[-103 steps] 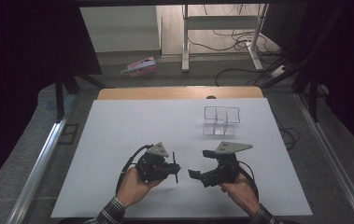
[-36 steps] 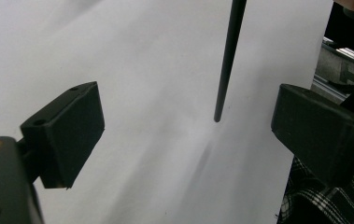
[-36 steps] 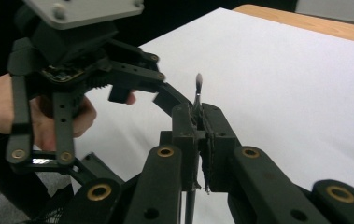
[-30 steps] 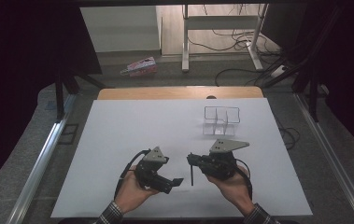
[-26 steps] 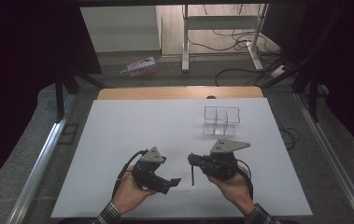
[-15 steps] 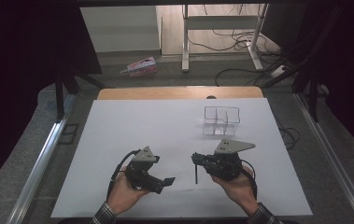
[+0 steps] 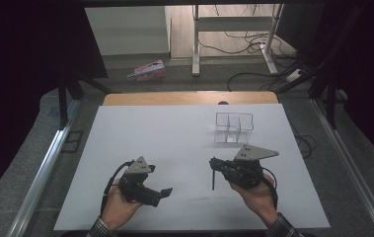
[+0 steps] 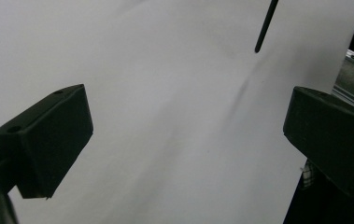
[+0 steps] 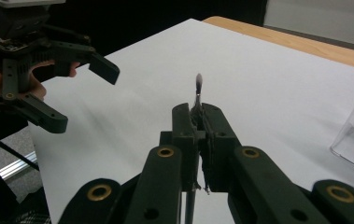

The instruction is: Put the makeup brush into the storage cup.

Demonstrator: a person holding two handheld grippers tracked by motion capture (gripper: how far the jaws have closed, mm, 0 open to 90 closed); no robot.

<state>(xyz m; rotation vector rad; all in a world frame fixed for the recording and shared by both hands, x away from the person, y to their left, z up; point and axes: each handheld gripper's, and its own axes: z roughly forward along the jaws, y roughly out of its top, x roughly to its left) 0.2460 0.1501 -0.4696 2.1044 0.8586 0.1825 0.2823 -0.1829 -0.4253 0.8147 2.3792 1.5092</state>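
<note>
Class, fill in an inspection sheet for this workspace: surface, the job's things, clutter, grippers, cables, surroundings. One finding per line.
Surface: white table top, bare apart from the items below; wooden edge at the far side.
Job's things: thin dark stick clamped in the right gripper; clear divided container standing far right, looks empty.
Clutter: nothing seen on the table.
Grippers: left gripper open, fingers wide apart, holding nothing; right gripper shut on the stick.
Cables: a black cable trails from each gripper; loose cables on the floor beyond.
Surroundings: pink package on the floor, desk legs behind, dark curtains at both sides.
</note>
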